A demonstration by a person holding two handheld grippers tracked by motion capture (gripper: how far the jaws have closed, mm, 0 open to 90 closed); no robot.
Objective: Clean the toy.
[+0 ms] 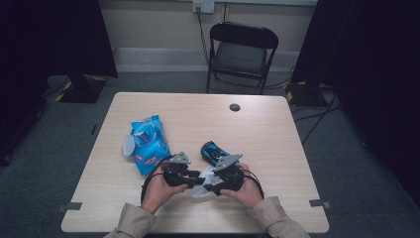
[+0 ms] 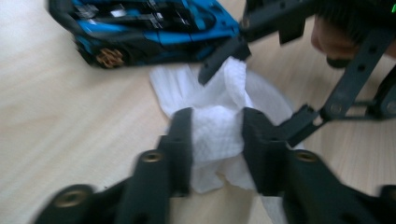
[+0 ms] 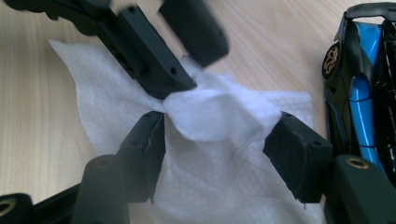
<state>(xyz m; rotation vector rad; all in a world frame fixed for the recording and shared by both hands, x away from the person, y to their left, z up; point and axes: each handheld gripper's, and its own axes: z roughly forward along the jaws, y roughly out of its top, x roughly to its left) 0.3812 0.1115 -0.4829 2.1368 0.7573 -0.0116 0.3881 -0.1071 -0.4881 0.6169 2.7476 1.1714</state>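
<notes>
Person seated at the near edge of a pale wood table (image 1: 277, 134), a claw in each hand, both brought together low over a white wipe (image 1: 202, 189) near the front edge.

Left claw (image 2: 217, 135): jaws drawn close, pads pressing a bunched fold of the wipe from both sides. The wipe (image 2: 218, 128) is crumpled between them, and its loose end spreads on the table behind.

Right claw (image 3: 223, 140): jaws stand apart. The left pad touches the wipe's edge; the right pad sits just at the far side of a raised fold. No squeeze visible on the wipe (image 3: 219, 116), which humps up between the pads and lies flat below them. In the left gripper view one jaw tip of this claw rests against the top of the bunch.

The two claws face each other, tips nearly meeting over the wipe.

Blue and black toy car (image 1: 213, 151) sits on the table just beyond the claws, near the wipe, not touching it as far as I can tell. Blue wipes packet (image 1: 148, 144) lies well to the left, flap peeled back. Black folding chair (image 1: 241, 52) stands beyond the table.
</notes>
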